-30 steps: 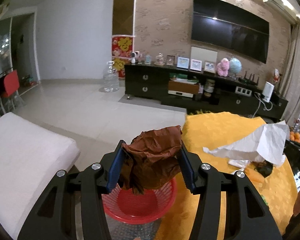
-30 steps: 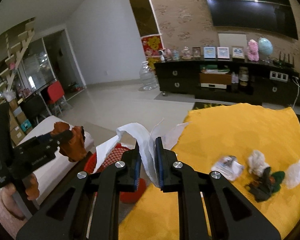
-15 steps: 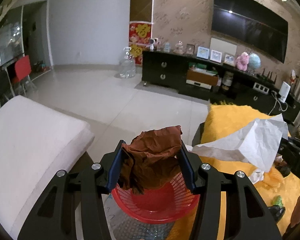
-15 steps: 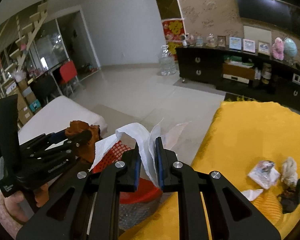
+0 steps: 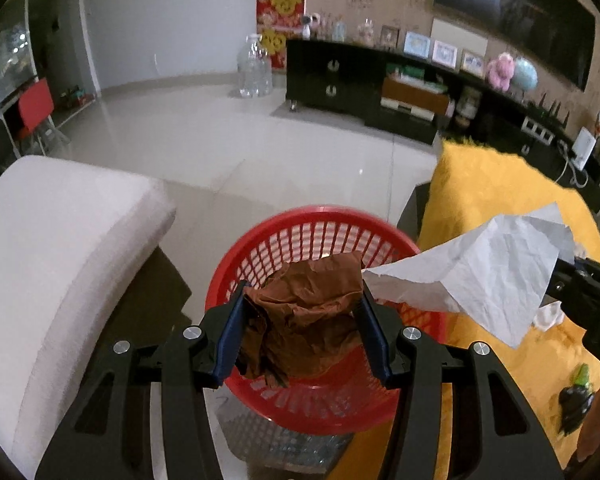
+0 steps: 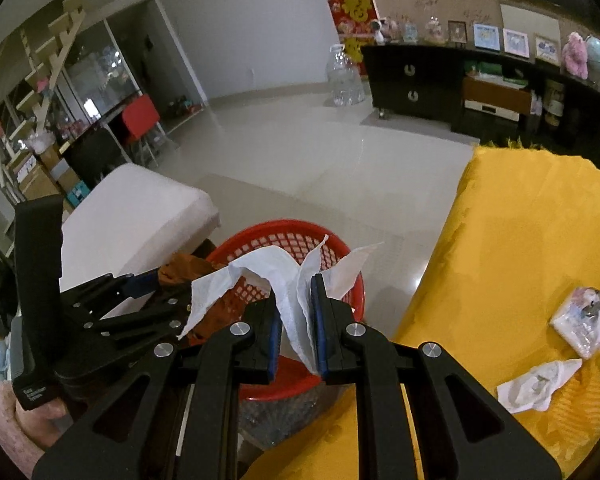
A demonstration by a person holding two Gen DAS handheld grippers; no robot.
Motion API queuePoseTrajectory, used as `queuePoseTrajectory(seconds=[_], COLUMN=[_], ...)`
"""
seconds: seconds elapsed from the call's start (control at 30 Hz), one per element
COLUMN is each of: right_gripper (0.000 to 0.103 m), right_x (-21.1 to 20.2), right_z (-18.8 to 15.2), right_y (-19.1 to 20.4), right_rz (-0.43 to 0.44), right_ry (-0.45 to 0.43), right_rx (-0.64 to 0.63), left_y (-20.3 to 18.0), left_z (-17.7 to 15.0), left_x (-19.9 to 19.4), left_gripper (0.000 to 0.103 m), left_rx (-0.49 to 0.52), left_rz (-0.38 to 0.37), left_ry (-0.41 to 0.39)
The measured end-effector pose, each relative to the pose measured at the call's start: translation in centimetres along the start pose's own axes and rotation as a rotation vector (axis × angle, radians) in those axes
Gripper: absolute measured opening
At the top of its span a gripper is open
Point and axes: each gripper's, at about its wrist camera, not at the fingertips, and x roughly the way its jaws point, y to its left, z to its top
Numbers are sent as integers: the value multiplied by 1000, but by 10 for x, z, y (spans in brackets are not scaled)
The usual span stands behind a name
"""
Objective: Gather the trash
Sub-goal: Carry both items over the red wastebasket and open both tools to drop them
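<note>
1. Now my left gripper [image 5: 302, 330], clamped on the brown wrapper [image 5: 308, 316], has come from short of the red basket [image 5: 260, 236] to directly above it.
2. Beside it, my right gripper [image 6: 296, 322] pinches the white tissue [image 6: 290, 280] over the basket's right rim.
3. Both pieces look ready to drop; more trash remains on the yellow cloth [image 6: 512, 240].

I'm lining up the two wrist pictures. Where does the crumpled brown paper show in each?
Left wrist view: the brown paper sits centre-low, clamped in the left tool, over the red basket.
Right wrist view: the brown paper is left of centre, partly behind the white tissue held in the right tool.
Shared landmark: the red basket, just beyond both tools.
</note>
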Motion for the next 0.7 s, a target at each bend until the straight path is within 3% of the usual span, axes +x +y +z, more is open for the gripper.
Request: queuePoseTrajectory(seconds=[0.1, 0.2, 0.3, 0.7], right_gripper=[16, 30, 38, 47], right_x=[5, 7, 5, -11], right_z=[-2, -4, -5, -1], right_y=[1, 0, 1, 2], right_rz=[1, 5, -1, -21], right_ry=[16, 29, 25, -9], right_rx=[-1, 21, 29, 29], left_y=[1, 1, 5, 19], left_z=[-2, -3, -2, 0], left_x=[6, 7, 6, -6], left_gripper=[50, 53, 54, 75], left_rx=[4, 9, -1, -28], left_rz=[3, 2, 1, -6], left_ry=[21, 32, 29, -1])
